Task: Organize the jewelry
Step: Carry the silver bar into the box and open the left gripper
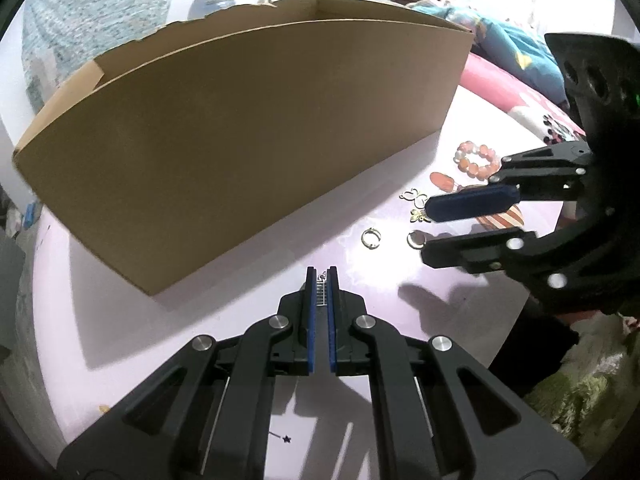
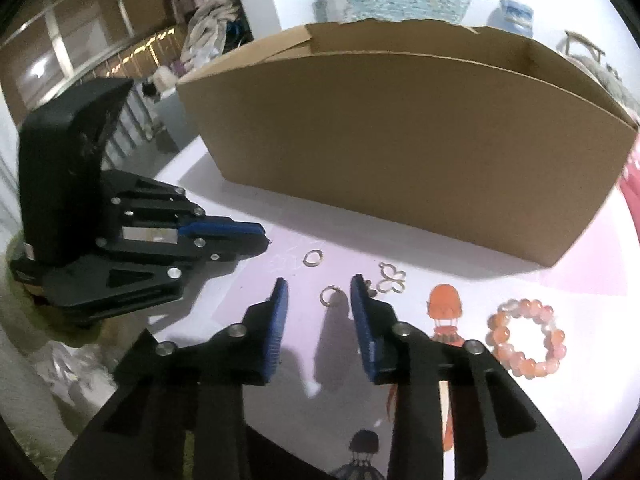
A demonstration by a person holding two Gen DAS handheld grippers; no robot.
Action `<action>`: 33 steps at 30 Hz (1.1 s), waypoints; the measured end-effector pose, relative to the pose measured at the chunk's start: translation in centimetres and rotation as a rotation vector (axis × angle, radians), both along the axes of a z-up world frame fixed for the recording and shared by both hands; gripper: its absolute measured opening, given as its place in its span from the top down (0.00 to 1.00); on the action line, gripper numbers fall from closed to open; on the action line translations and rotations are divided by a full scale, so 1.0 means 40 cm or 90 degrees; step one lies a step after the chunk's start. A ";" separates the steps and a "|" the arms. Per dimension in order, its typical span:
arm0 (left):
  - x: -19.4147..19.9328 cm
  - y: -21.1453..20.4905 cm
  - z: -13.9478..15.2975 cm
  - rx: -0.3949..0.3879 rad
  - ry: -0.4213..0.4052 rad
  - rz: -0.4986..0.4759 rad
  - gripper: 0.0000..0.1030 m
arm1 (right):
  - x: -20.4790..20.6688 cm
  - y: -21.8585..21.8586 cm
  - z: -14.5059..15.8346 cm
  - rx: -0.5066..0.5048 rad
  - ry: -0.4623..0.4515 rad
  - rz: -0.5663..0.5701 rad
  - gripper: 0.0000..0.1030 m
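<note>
The left tongs (image 1: 321,276) are pressed together on a small silver chain (image 1: 321,294), its links showing in the thin slit between the blue pads (image 1: 310,320), held just above the pale lilac bench (image 1: 224,320) and just in front of the box (image 1: 248,128). The right tongs (image 2: 319,290) stand apart, gripping nothing, their tips low over the bench on either side of a gold ring (image 2: 329,294), which lies between the blue pads (image 2: 280,320) on the bench.

The box is a large open brown cardboard carton that stands on the bench. A second ring (image 2: 313,257) lies between the first ring and the box, nearer the box. A pair of gold butterfly earrings (image 2: 390,278) lies in front of the box, just right of the right tongs' tip. Farther right along the front of the box lies a bracelet (image 2: 527,336) of orange and pale beads, well apart from the rings, with an orange balloon print (image 2: 445,306) on the bench surface between it and the earrings.

From the left wrist view the right tongs (image 1: 426,232) come in from the right of the box, with the rings (image 1: 371,237), earrings (image 1: 416,200) and bracelet (image 1: 476,164) around their tips
</note>
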State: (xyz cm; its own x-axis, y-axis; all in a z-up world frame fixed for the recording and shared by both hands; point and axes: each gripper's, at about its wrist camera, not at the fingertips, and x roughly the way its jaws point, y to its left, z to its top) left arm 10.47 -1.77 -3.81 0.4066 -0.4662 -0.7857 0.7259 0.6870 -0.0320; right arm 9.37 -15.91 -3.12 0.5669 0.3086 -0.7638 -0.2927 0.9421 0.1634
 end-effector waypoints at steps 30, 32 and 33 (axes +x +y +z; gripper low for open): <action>-0.041 0.032 0.019 -0.024 -0.045 0.039 0.96 | -0.020 -0.001 0.022 -0.035 -0.053 0.003 0.90; -0.051 0.041 0.036 -0.034 -0.052 0.042 0.96 | -0.028 -0.007 0.038 -0.024 -0.066 0.002 0.90; -0.057 0.044 0.050 -0.041 -0.058 0.044 0.96 | -0.031 -0.009 0.053 -0.018 -0.077 0.001 0.90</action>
State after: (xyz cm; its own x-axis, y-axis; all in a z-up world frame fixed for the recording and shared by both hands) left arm 8.19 0.01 -1.80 0.5079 -0.4838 -0.7127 0.6793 0.7337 -0.0139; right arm 8.13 -16.27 -1.01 0.6553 0.2893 -0.6978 -0.3107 0.9452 0.1001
